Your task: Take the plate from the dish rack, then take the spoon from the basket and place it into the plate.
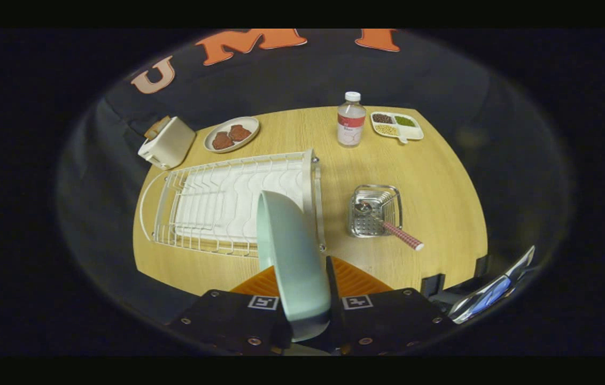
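The gripper is clenched on a pale green plate, held on edge between the fingers, its long axis running away from the jaws over the white dish rack. Beyond and right, a spoon with a checked handle lies in a metal basket, bowl end away.

Pale green plate; white dish rack; spoon handle red-white checked; silver basket; wood-grain table.
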